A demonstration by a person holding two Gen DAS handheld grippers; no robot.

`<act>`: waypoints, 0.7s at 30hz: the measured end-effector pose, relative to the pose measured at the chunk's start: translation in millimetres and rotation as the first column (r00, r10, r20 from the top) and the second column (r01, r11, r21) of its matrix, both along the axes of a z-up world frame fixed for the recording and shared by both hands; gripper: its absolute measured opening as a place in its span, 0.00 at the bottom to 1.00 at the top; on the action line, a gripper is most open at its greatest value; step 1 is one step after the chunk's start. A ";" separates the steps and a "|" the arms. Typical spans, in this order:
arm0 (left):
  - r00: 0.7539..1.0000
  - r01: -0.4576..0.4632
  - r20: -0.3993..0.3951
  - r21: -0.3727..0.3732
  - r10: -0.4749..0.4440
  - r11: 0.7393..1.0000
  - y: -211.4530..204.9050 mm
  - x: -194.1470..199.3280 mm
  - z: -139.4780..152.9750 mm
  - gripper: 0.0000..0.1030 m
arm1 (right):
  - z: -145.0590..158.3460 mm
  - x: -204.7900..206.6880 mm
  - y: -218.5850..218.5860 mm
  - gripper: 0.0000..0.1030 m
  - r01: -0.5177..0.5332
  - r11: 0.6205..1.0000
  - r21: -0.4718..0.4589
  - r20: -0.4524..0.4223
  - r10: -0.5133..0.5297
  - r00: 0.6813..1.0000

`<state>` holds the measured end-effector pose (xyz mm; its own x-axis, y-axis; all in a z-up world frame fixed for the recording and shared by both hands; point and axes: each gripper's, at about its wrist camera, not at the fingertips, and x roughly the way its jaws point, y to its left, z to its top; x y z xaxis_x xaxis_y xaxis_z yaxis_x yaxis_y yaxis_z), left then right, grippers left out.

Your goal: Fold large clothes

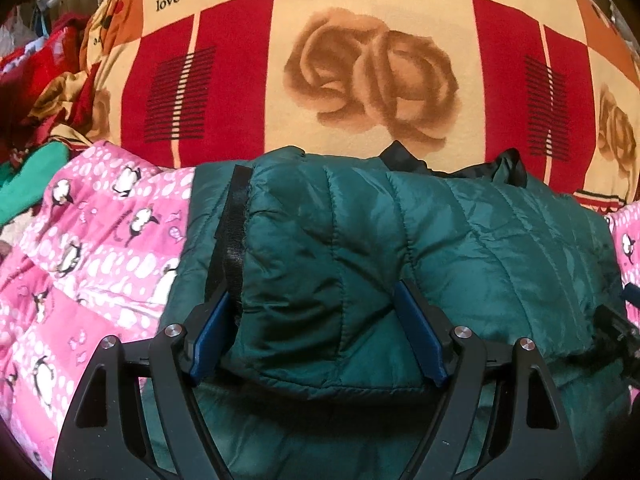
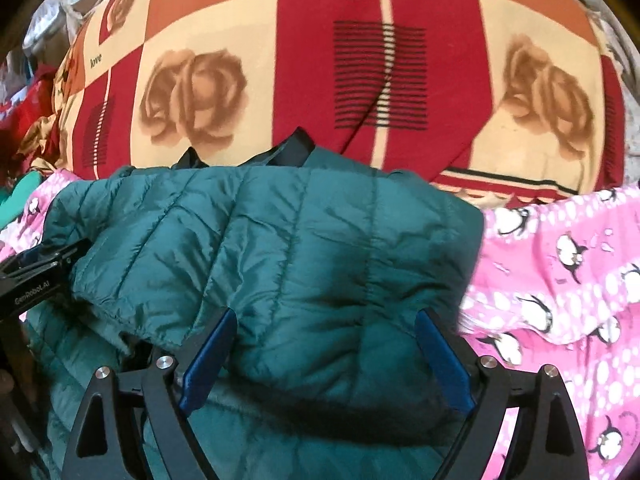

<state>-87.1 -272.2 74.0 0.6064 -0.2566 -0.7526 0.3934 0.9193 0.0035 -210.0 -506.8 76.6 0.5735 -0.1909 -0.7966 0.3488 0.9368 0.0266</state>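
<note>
The green jacket (image 1: pixel 420 248) is laid on a pink penguin sheet (image 1: pixel 80 248), near a big red and cream blanket (image 1: pixel 360 60). It is already folded over on itself, so a thick puffy bundle is seen. The left tool (image 1: pixel 320 332) is spread apart, with a fat fold of the jacket set between its blue fingers. The right tool (image 2: pixel 326 356) is spread apart the same way around another fold. More folding and some flattening are probably still needed.
</note>
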 end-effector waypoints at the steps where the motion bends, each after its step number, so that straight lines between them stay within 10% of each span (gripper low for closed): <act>1: 1.000 -0.007 0.014 0.020 0.007 1.000 0.7 -4.1 3.1 0.77 | 1.5 -5.1 -1.6 0.86 0.008 1.000 0.002 -0.003 -0.008 1.000; 21: 0.996 -0.032 0.086 0.042 0.028 0.999 47.8 -54.2 28.1 0.77 | 1.7 -76.6 -3.9 0.86 0.071 0.997 0.031 -0.056 -0.069 0.996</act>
